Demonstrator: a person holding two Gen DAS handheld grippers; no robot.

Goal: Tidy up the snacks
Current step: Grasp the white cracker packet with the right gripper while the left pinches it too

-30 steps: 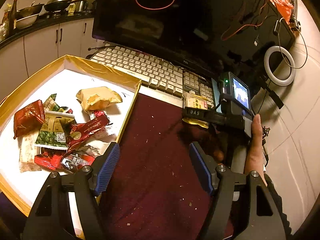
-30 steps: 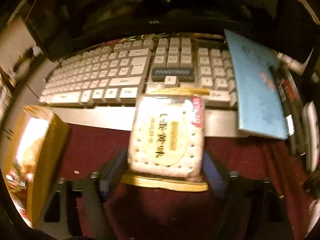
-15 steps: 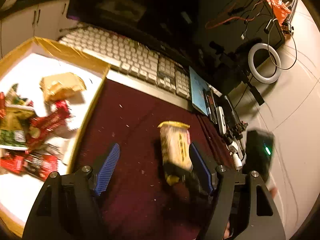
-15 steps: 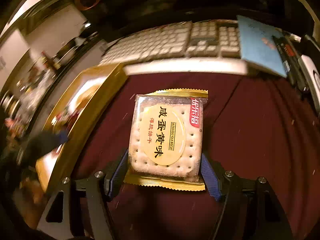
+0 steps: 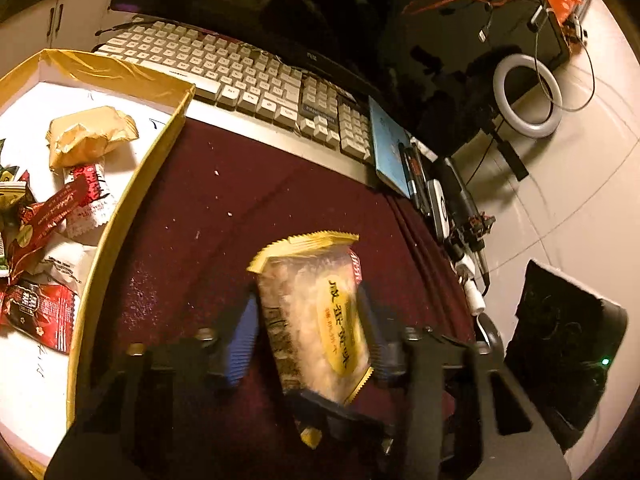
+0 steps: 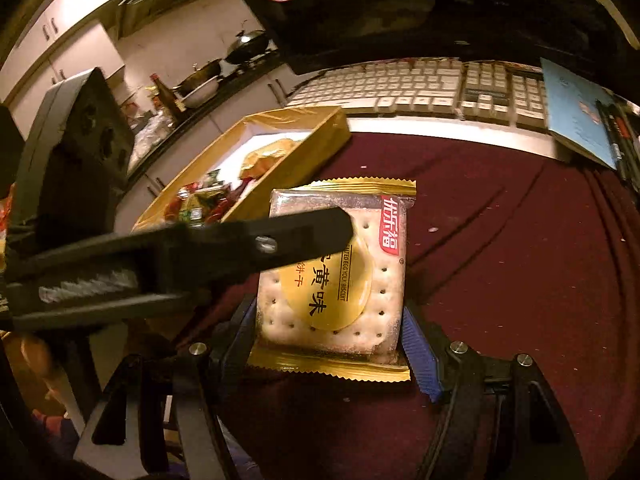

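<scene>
1. left wrist view: the left gripper reaches forward low over the dark red cloth, to the right of the gold box. its blue pads stand on both sides of the biscuit packet. the picture is blurred there, so i cannot tell if they press the packet or only stand beside it.
2. same view: the packet is above the cloth, right of the gold box and outside it. it is tilted on its side, and its long axis runs away from the camera, with the far crimped gold end toward the keyboard. the yellow label has chinese characters, too blurred to read.
3. right wrist view: the right gripper is closed on the biscuit packet, with one blue pad on each long side. the packet's face is up, and its far end points between the gold box and the keyboard.
4. same view: one black finger of the left gripper comes from the side of the gold box and crosses over the packet's face.
5. readable writing: red tag "优乐福", big "黄味", and small "ted egg yolk biscuit"; the finger covers the rest.
</scene>
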